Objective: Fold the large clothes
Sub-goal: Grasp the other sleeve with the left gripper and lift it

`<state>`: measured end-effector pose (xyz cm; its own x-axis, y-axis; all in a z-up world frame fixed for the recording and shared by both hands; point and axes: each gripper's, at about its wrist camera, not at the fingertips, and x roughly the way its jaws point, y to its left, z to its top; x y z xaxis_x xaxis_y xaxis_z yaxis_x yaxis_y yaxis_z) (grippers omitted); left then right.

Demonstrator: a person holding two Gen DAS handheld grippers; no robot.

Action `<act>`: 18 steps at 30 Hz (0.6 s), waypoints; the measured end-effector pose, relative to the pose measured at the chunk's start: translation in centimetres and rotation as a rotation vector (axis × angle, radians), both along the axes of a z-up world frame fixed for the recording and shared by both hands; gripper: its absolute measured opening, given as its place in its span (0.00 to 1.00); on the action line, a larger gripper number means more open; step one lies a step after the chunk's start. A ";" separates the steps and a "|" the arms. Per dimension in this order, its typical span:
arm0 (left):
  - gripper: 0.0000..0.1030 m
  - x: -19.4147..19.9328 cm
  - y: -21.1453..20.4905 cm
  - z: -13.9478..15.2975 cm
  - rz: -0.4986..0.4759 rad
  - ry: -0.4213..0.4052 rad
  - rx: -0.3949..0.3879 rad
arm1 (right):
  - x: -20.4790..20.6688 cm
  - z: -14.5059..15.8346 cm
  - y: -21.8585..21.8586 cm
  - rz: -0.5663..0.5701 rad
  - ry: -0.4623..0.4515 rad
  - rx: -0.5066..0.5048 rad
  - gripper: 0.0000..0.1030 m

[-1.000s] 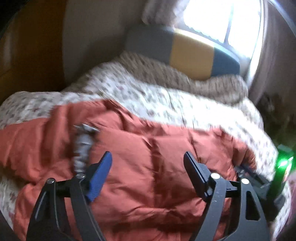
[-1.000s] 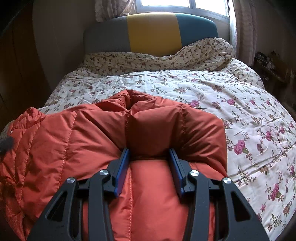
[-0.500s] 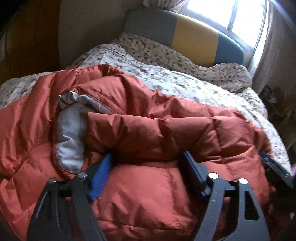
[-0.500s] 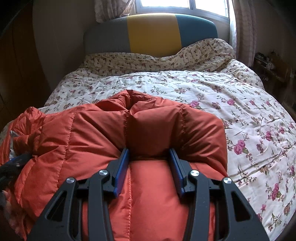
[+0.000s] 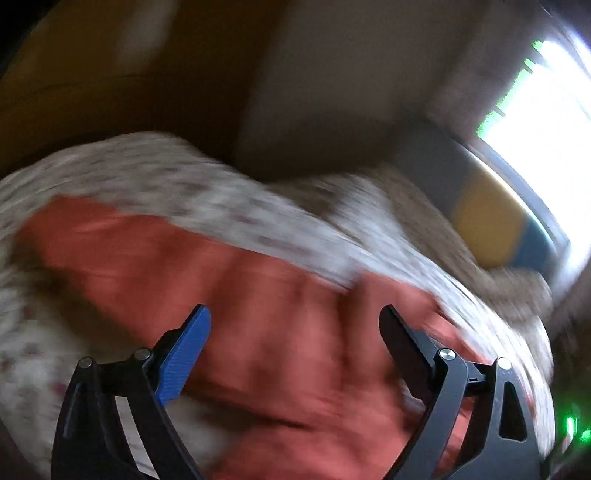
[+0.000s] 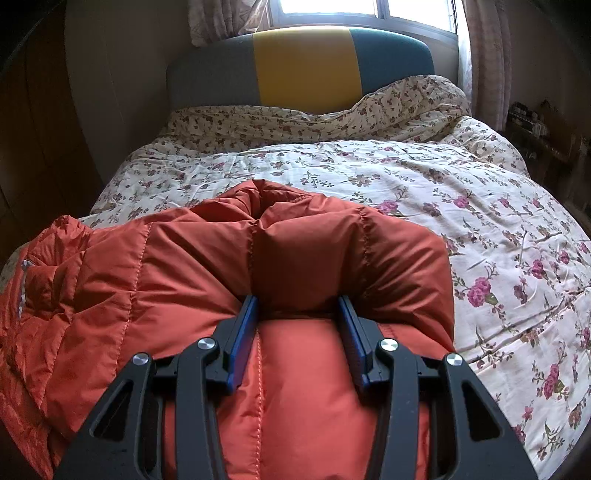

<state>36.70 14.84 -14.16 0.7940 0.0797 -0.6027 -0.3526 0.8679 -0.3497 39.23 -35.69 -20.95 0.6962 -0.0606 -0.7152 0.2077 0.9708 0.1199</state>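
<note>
An orange puffy down jacket (image 6: 184, 266) lies bunched on the near side of a bed with a floral duvet (image 6: 424, 177). My right gripper (image 6: 298, 306) is shut on a thick fold of the jacket, its blue-padded fingers (image 6: 243, 332) pressed into the padding. In the left wrist view everything is motion-blurred: the jacket (image 5: 288, 332) lies below, and my left gripper (image 5: 295, 325) is wide open and empty above it, clear of the cloth.
A headboard (image 6: 306, 70) in grey, yellow and teal stands at the far end under a bright window (image 6: 332, 11). A dark wooden wardrobe (image 6: 33, 147) is on the left. A cluttered shelf (image 6: 535, 125) is at the right.
My left gripper has lifted off the jacket fold it was pushed against and swung away fast, blurring the view. The right gripper has kept its hold without moving.
</note>
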 end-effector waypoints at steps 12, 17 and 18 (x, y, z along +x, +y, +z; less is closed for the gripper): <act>0.89 -5.7 18.7 -5.7 0.480 0.047 -0.360 | 0.0 0.0 0.0 0.000 0.000 0.001 0.43; 0.81 -4.0 20.4 -6.5 0.471 0.033 -0.433 | 0.0 0.0 -0.1 0.000 0.000 0.002 0.43; 0.78 -3.5 20.6 -6.5 0.471 0.036 -0.426 | 0.0 0.0 -0.1 0.000 0.000 0.002 0.43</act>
